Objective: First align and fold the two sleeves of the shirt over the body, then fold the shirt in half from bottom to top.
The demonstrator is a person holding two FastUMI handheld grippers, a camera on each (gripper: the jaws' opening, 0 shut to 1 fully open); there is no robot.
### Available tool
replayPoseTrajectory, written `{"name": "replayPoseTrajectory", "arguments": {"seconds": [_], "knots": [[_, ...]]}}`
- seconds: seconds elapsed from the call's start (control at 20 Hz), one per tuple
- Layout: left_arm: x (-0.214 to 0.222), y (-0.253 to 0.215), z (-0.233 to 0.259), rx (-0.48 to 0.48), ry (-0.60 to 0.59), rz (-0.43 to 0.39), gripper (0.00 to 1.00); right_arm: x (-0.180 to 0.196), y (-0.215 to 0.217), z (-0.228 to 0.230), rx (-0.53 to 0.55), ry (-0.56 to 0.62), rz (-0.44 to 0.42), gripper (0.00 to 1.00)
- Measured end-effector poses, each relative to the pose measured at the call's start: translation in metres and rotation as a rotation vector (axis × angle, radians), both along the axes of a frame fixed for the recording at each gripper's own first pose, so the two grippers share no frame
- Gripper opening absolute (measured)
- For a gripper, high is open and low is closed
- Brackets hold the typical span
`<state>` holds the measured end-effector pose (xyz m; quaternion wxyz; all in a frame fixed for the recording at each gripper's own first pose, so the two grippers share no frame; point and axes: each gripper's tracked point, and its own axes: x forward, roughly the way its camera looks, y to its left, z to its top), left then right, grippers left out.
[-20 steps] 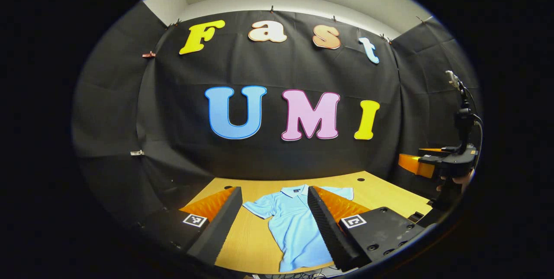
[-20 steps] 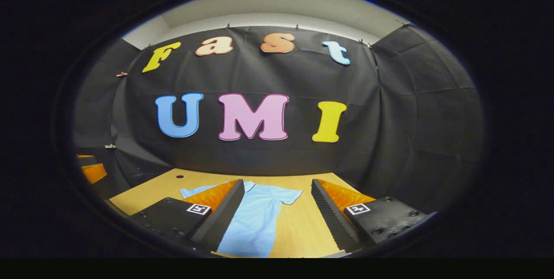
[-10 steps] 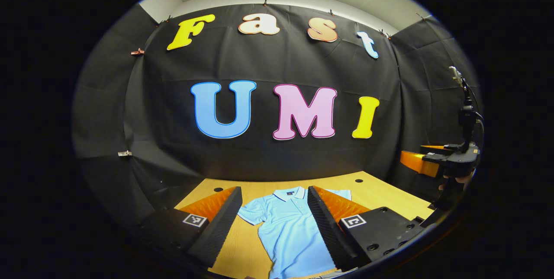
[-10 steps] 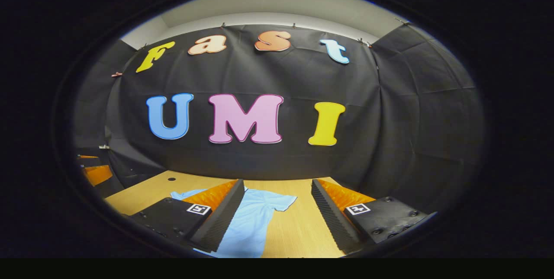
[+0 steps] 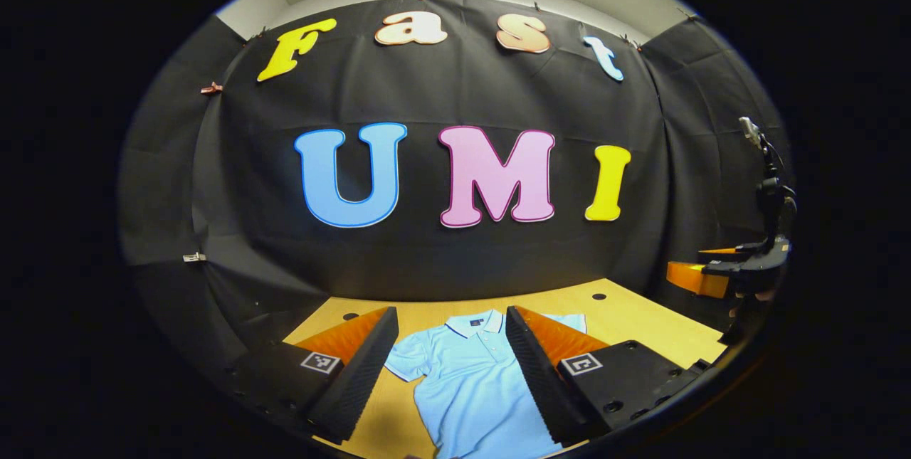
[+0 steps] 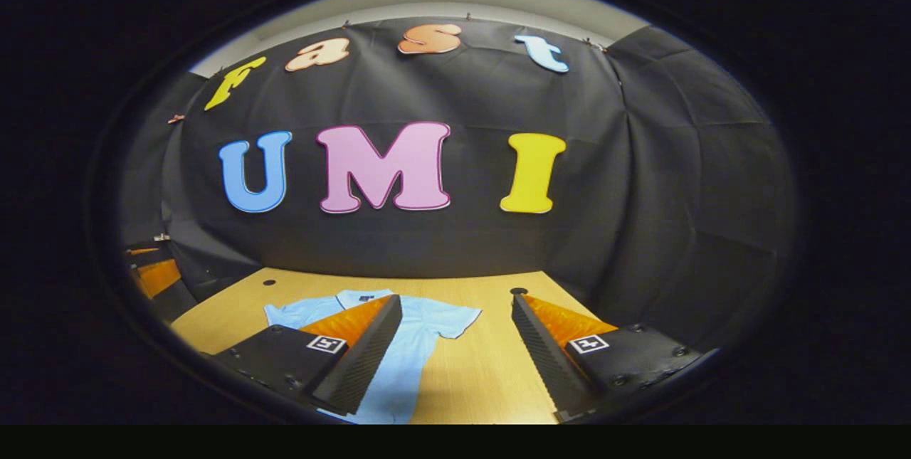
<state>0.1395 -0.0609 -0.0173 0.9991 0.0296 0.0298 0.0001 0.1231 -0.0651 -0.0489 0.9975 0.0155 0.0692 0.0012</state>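
A light blue polo shirt (image 5: 462,381) lies flat on the wooden table (image 5: 633,324), collar towards the back wall, both short sleeves spread out. My left gripper (image 5: 452,317) hangs open above the shirt's chest, with nothing between its fingers. In the right gripper view the same shirt (image 6: 420,345) lies to the left, its sleeve (image 6: 455,320) spread between the fingers. My right gripper (image 6: 455,302) is open and holds nothing. The right gripper (image 5: 726,270) also appears at the far right of the left gripper view, above the table edge, held by a hand.
Black cloth walls close the booth behind and on both sides. Small round holes (image 5: 598,297) sit near the table's back edge. In the right gripper view the left gripper (image 6: 153,270) appears at the far left. Bare wood (image 6: 484,373) lies right of the shirt.
Both grippers have moved forward towards the table and tilted down a little. The shirt now shows nearer and more centred, and its collar has come into the right gripper view. Both grippers stayed open.
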Motion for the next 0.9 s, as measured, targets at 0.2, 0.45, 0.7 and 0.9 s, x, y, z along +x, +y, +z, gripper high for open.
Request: {"name": "replayPoseTrajectory", "arguments": {"seconds": [0.2,0.45,0.7,0.9], "knots": [[0.02,0.002,-0.018,-0.048,0.059,0.036,0.97,0.064,-0.008,-0.032,-0.011,0.1,0.026,0.97],[0.044,0.019,-0.039,-0.057,0.139,0.096,0.96,0.16,-0.02,-0.092,0.019,0.261,0.013,0.97],[0.062,0.042,-0.062,-0.065,0.209,0.178,0.97,0.231,-0.026,-0.17,0.024,0.461,0.008,0.98],[0.068,0.052,-0.089,-0.092,0.279,0.231,0.97,0.266,-0.028,-0.231,0.047,0.59,-0.013,0.94]]}}
